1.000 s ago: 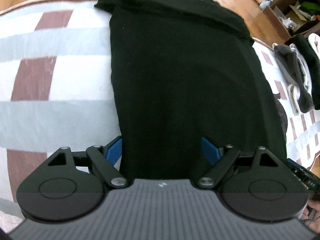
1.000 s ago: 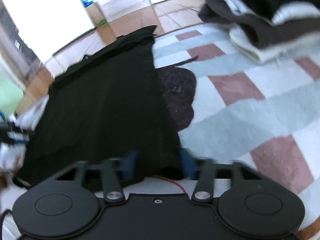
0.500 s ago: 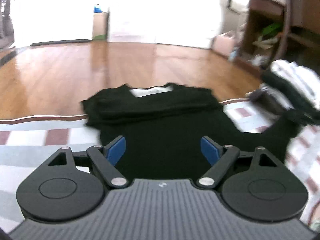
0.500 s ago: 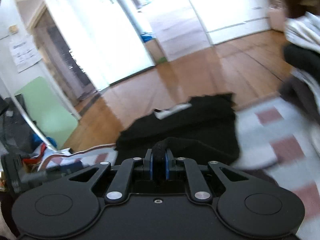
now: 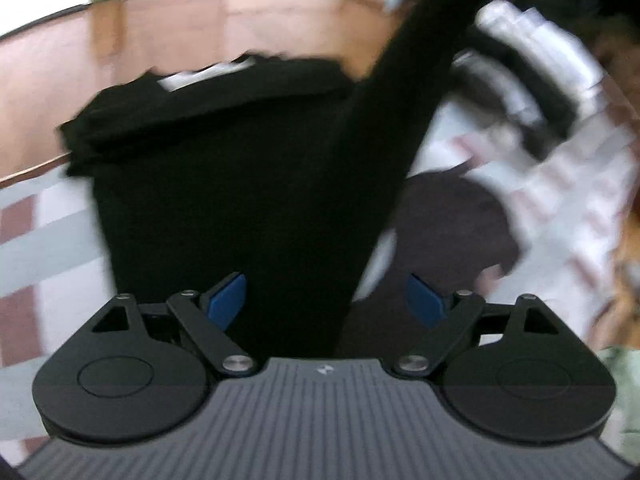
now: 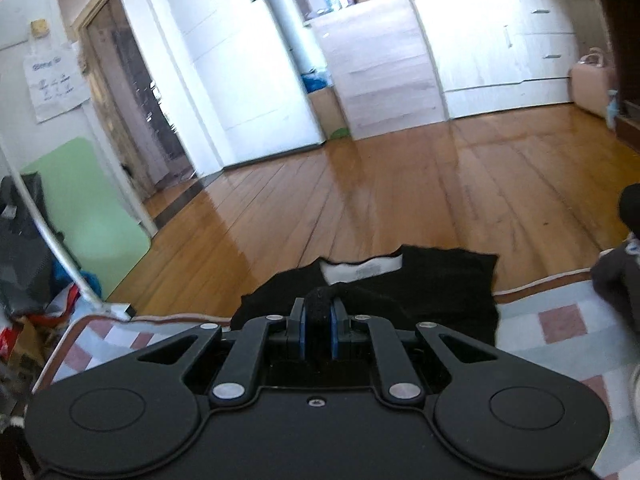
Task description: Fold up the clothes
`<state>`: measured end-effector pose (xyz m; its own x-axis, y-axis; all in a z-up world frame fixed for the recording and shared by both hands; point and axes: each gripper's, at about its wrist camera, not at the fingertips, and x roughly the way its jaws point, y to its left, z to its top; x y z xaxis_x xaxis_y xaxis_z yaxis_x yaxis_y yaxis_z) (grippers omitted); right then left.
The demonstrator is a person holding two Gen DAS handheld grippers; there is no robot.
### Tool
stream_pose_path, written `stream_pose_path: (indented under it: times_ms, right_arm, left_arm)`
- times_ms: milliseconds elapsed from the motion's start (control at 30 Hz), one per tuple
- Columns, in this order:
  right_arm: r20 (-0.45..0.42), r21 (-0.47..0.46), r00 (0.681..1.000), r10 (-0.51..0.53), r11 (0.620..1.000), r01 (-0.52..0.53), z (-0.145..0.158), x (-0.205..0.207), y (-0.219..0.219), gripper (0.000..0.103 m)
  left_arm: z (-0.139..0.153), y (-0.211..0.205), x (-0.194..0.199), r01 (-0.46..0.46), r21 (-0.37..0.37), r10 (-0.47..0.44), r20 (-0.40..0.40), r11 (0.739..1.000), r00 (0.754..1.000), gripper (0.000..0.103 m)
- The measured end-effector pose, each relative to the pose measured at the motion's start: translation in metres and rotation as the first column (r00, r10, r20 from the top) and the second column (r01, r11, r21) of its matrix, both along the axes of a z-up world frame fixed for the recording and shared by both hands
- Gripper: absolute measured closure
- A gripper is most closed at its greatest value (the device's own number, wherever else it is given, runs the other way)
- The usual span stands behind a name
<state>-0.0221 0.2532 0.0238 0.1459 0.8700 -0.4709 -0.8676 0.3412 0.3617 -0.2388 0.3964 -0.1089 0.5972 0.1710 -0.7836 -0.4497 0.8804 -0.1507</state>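
Black cotton T-shirt (image 5: 224, 184) lies on the checked grey, white and maroon rug (image 5: 44, 240), its collar end reaching the wooden floor (image 6: 400, 200). Your right gripper (image 6: 317, 330) pinches a bunched fold of that shirt between its blue pads, lifting one strip clear of the rug. Your left gripper (image 5: 326, 300) gapes wide, holding nothing, just above the shirt's near edge.

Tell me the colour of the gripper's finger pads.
Blue finger pads, clearest in the left wrist view.
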Motion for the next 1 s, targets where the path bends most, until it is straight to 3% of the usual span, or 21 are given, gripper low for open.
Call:
stream_pose_path:
  times_ms: [100,167,233,300,367,433,467,567,600,633,700,767,800,1000]
  right_arm:
    - [-0.011,0.021,0.999,-0.047,0.999,0.047,0.005,0.004,-0.008,0.089]
    - [-0.038,0.038,0.997,-0.071,0.997,0.072,0.006,0.005,-0.013,0.089]
    - [-0.072,0.056,0.993,-0.092,0.994,0.096,0.006,0.005,-0.018,0.089]
    - [-0.094,0.081,0.989,-0.118,0.989,0.126,0.007,0.005,-0.023,0.089]
    - [-0.101,0.111,0.983,-0.152,0.980,0.163,0.008,0.005,-0.029,0.089]
    - [-0.134,0.138,0.976,-0.173,0.972,0.191,0.006,0.008,-0.035,0.089]
    - [-0.168,0.148,0.970,-0.176,0.968,0.202,0.003,0.010,-0.039,0.089]
    - [-0.218,0.152,0.956,-0.196,0.961,0.232,-0.007,0.012,-0.048,0.089]
    - [-0.225,0.142,0.952,-0.207,0.960,0.242,-0.011,0.012,-0.049,0.089]
    - [-0.232,0.135,0.948,-0.216,0.959,0.251,-0.014,0.012,-0.050,0.089]
    - [-0.240,0.128,0.946,-0.219,0.959,0.254,-0.017,0.012,-0.051,0.089]
    - [-0.206,0.117,0.954,-0.216,0.963,0.243,-0.014,0.014,-0.048,0.089]
    - [-0.180,0.108,0.960,-0.214,0.966,0.236,-0.012,0.014,-0.047,0.089]
    - [-0.037,0.014,0.985,-0.167,0.986,0.167,-0.001,0.025,-0.020,0.089]
  left_arm:
    - [-0.003,0.010,0.000,-0.088,0.087,0.092,-0.044,0.992,0.995,0.019]
    - [0.003,0.017,-0.006,-0.178,0.189,0.185,-0.020,0.966,0.982,0.060]
    - [0.017,0.024,-0.014,-0.233,0.245,0.226,0.055,0.941,0.973,0.089]
    - [0.035,0.027,-0.024,-0.293,0.291,0.255,0.161,0.911,0.953,0.090]
    - [0.044,0.029,-0.031,-0.336,0.353,0.277,0.208,0.873,0.938,0.087]
    - [0.040,0.036,-0.031,-0.350,0.364,0.303,0.181,0.863,0.936,0.086]
    - [0.035,0.042,-0.032,-0.346,0.326,0.308,0.164,0.880,0.937,0.086]
    - [0.016,0.049,-0.026,-0.256,0.118,0.242,0.116,0.960,0.963,0.086]
    - [0.009,0.051,-0.022,-0.221,0.046,0.216,0.101,0.974,0.971,0.086]
    - [0.010,0.047,-0.021,-0.190,0.035,0.185,0.108,0.981,0.977,0.086]
    - [0.017,0.032,-0.020,-0.131,0.064,0.122,0.137,0.989,0.983,0.070]
    - [0.025,0.014,-0.020,-0.066,0.077,0.053,0.160,0.995,0.986,0.010]
    - [0.025,0.007,-0.021,-0.056,0.076,0.044,0.151,0.995,0.988,0.005]
    - [0.025,-0.026,-0.023,0.059,0.142,-0.076,0.120,0.988,0.990,0.008]
